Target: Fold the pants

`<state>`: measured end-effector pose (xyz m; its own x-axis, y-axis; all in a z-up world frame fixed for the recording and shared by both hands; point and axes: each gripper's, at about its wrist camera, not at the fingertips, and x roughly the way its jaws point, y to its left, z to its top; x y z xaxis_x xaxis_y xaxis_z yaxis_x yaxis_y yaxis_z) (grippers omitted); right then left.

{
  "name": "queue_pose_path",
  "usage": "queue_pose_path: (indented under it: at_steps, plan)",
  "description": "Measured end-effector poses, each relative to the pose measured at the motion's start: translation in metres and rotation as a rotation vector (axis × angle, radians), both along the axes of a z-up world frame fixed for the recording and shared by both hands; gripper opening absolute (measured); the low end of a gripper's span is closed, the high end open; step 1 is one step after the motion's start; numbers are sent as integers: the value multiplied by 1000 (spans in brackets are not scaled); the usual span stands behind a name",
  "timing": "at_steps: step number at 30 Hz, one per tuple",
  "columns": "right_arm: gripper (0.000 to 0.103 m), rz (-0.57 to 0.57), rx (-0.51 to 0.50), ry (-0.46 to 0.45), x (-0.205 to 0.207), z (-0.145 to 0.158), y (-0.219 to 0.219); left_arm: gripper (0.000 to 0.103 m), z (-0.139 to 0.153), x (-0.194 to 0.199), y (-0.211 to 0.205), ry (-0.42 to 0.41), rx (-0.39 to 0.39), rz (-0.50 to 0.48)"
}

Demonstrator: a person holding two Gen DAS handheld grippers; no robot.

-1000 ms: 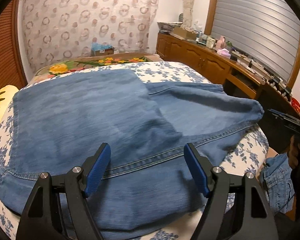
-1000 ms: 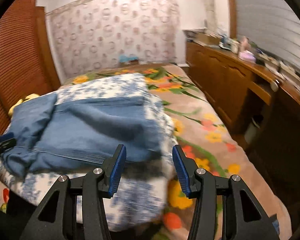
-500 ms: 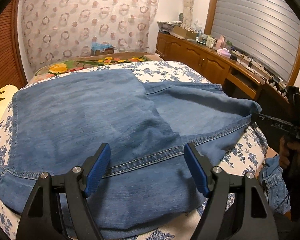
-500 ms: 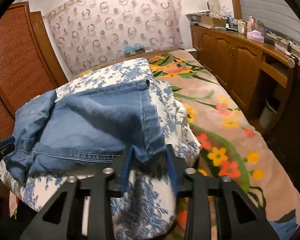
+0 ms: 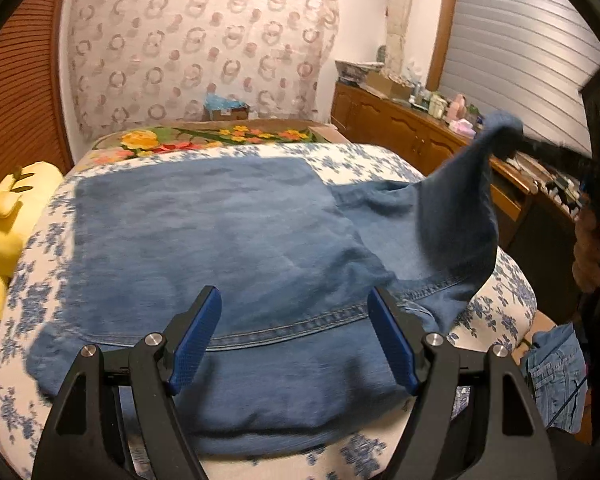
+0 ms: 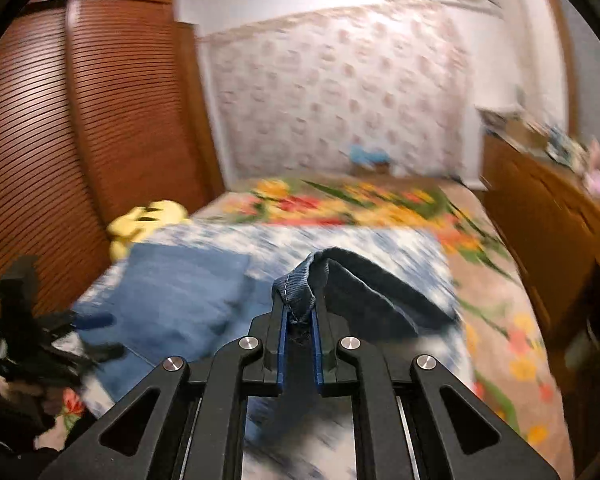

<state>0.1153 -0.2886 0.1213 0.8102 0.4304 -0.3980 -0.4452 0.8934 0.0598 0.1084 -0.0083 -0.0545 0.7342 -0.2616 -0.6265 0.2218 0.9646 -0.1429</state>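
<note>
My right gripper [image 6: 298,316] has just closed on the pants [image 5: 228,236] hem, my left gripper [image 5: 294,336] gapes empty; that thin pinch could slip mid-fold.

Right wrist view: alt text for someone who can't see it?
The right gripper, shut on a corner of the blue denim pants, holds it up off the floral-covered bed. The left gripper is at far left; the picture is motion-blurred.
</note>
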Motion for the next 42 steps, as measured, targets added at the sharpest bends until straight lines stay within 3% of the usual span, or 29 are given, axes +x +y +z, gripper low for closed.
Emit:
queue_pose_path:
  at_steps: [5, 8, 10, 12, 15, 23, 25, 35, 40, 42]
  plan:
    - [10, 182, -41, -48, 6, 20, 65, 76, 6, -8, 26, -18, -15, 54]
    - [10, 236, -77, -21, 20, 14, 83, 76, 6, -12, 38, -17, -22, 79]
    - [17, 253, -111, 10, 30, 5, 90, 76, 4, -11, 45, -11, -27, 91]
    - [26, 247, -134, 22, 36, 1, 91, 76, 3, -11, 47, -8, -31, 97]
    - [31, 244, -133, 34, 43, -1, 88, 76, -1, -11, 48, -6, -36, 97]
    - [33, 144, -130, 67, 33, -14, 68, 76, -7, -1, 43, 6, -38, 74]
    - [34, 126, -124, 83, 10, -21, 97, 76, -9, 2, 42, 10, -32, 77]
    - [40, 85, -87, 205, 19, -52, 105, 76, -23, 4, 56, 46, -16, 110]
    - [41, 93, -86, 250, 16, -62, 114, 76, -23, 6, 59, 25, -12, 128]
    - [41, 91, -80, 263, 15, -63, 116, 71, -22, 7, 59, 22, -17, 114]
